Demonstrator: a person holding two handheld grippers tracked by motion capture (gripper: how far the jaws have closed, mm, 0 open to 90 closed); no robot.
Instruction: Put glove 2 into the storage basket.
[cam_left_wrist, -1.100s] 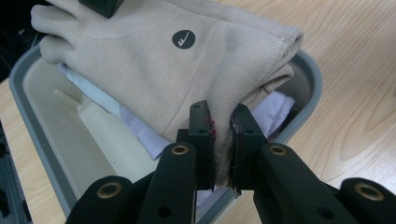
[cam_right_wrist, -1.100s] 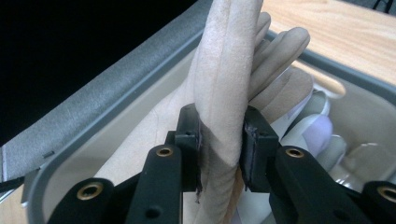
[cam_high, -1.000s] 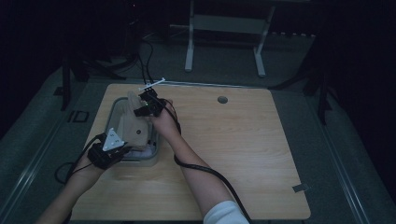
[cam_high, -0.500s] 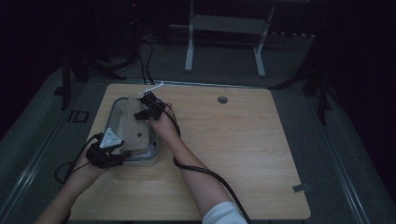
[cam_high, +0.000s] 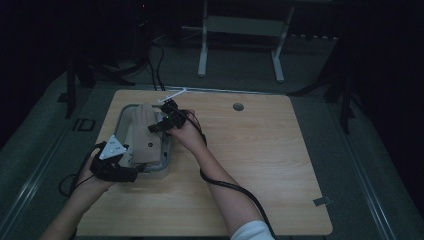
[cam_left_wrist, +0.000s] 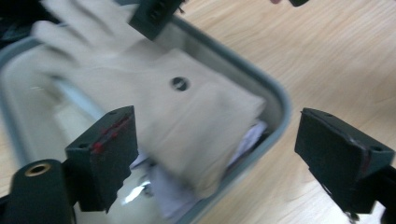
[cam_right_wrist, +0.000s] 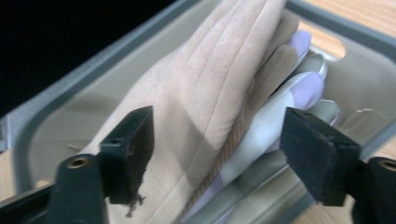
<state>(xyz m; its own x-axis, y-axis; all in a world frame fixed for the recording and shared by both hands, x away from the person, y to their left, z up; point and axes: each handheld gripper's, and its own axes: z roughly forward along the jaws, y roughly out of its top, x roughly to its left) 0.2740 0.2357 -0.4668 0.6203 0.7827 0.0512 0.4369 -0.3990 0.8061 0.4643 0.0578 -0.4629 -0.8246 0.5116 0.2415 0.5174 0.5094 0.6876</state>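
We see a beige glove (cam_high: 145, 140) lying in a grey tray (cam_high: 168, 150) at the left part of the wooden table (cam_high: 260, 165). In the high view the glove runs lengthwise in the tray, its fingers toward the far end and its cuff toward the near end. In the left gripper view the glove (cam_left_wrist: 187, 116) has a small dark round stud on its back, and its cuff edge lies just inside the tray's rounded corner (cam_left_wrist: 275, 107), over something white and pale lilac beneath it. In the right gripper view we find the glove's (cam_right_wrist: 205, 107) ribbed fingers resting on a second glove, white and lilac (cam_right_wrist: 299, 93), whose fingertips stick out from under it toward the tray wall (cam_right_wrist: 327, 23).

The left gripper (cam_high: 116, 162) sits at the near end of the tray, held in the person's left hand. Its jaws stand wide apart, one over the tray's inside and the other over bare table wood, with nothing between them touching either pad.

The right gripper (cam_high: 167, 117) hangs over the far half of the tray, beside the glove's fingers. Its jaws are also wide apart, framing the beige glove and the lilac fingertips below, and we see no contact with either.
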